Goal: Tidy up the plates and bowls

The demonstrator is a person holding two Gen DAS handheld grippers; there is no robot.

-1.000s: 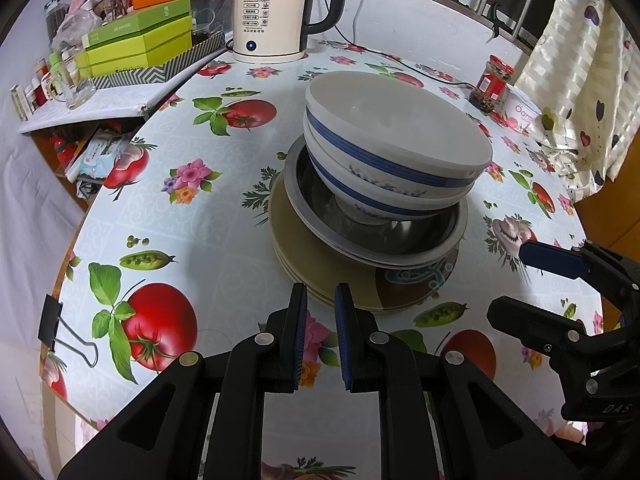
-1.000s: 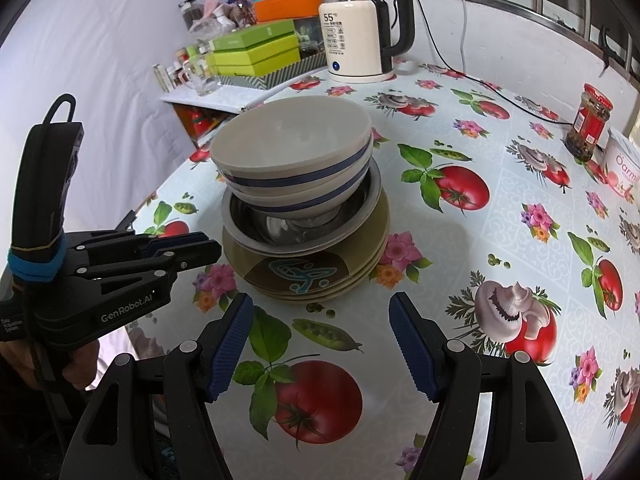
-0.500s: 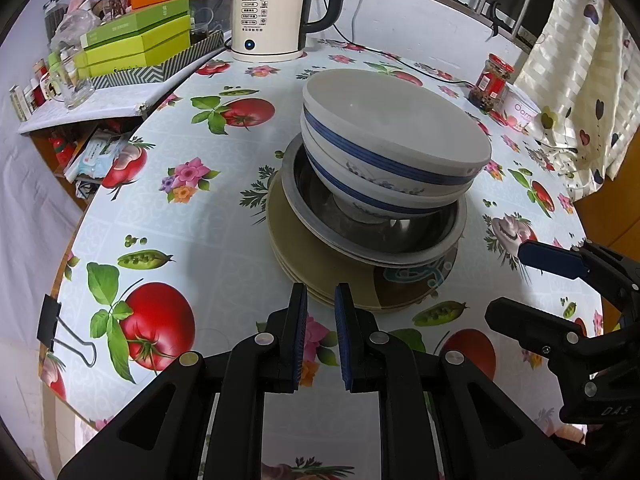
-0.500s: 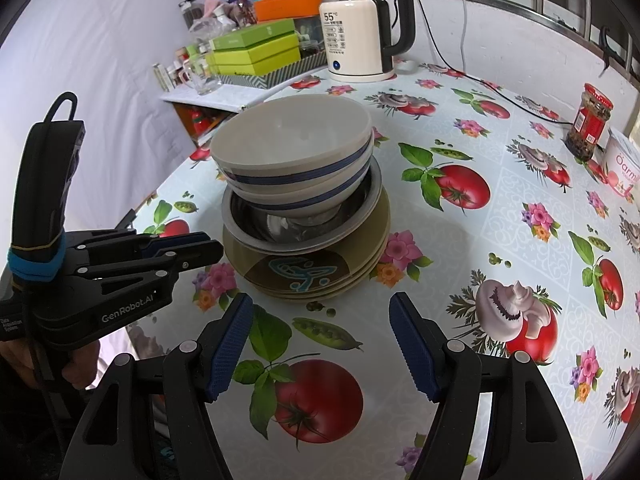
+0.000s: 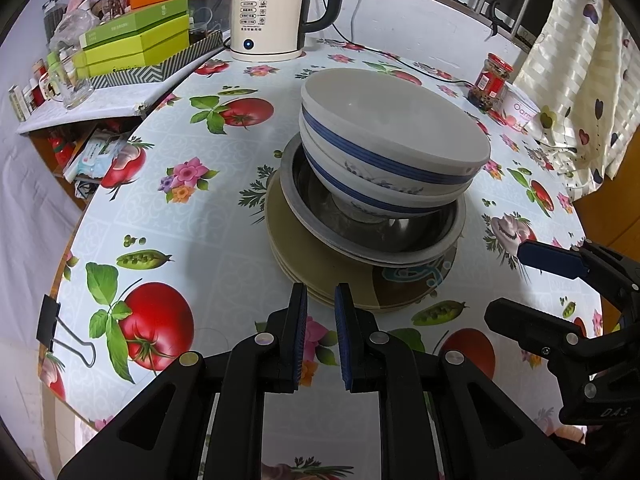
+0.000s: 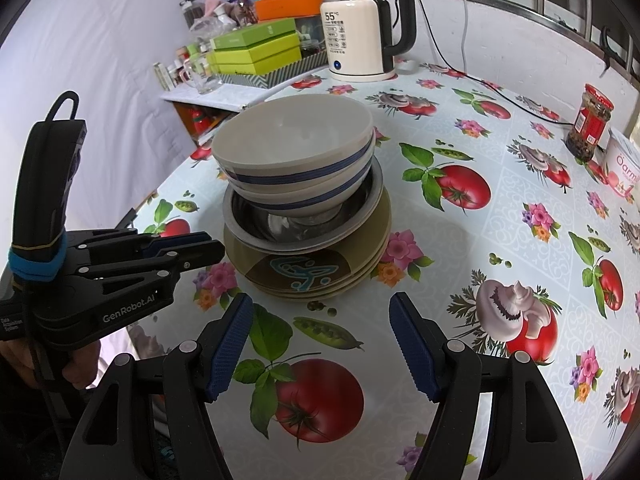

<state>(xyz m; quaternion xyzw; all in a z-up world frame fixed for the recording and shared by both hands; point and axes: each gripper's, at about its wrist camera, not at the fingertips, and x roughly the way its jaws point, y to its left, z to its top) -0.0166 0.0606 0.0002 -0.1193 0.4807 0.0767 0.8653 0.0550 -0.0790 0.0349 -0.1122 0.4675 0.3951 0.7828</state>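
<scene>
Nearest the left wrist camera, the left gripper (image 5: 320, 312) has its blue-padded fingers (image 5: 301, 320) drawn almost together with only a narrow gap between them, and nothing is held; its tips hang just before the near rim of the dish stack. From the right wrist view, the right gripper (image 6: 321, 344) is spread wide and empty, poised above the vegetable-print plastic tablecloth (image 6: 500, 220) a little short of the same stack, with the left gripper (image 6: 184, 250) showing at its left side, close to the plates.

Just beyond both tools, near the middle of the round table, lies a pile of flat olive-brown plates with a teal motif (image 5: 360, 292) (image 6: 308, 272). On them rests a shallow stainless-steel bowl (image 5: 372, 236) (image 6: 256, 228), sitting slightly askew. Inside it are two nested white ceramic bowls with blue bands (image 5: 392, 148) (image 6: 296, 160), both upright and tipped a little.

Farther back, a cream electric kettle with a black handle (image 5: 270, 16) (image 6: 360, 40) reads 55 on its display. Beside it, on a side shelf, is a stack of green boxes (image 5: 136, 40) (image 6: 256, 48). Off toward the far right edge stands a red-lidded glass jar (image 5: 490, 82) (image 6: 590, 128), next to a white tub (image 6: 624, 168).
</scene>
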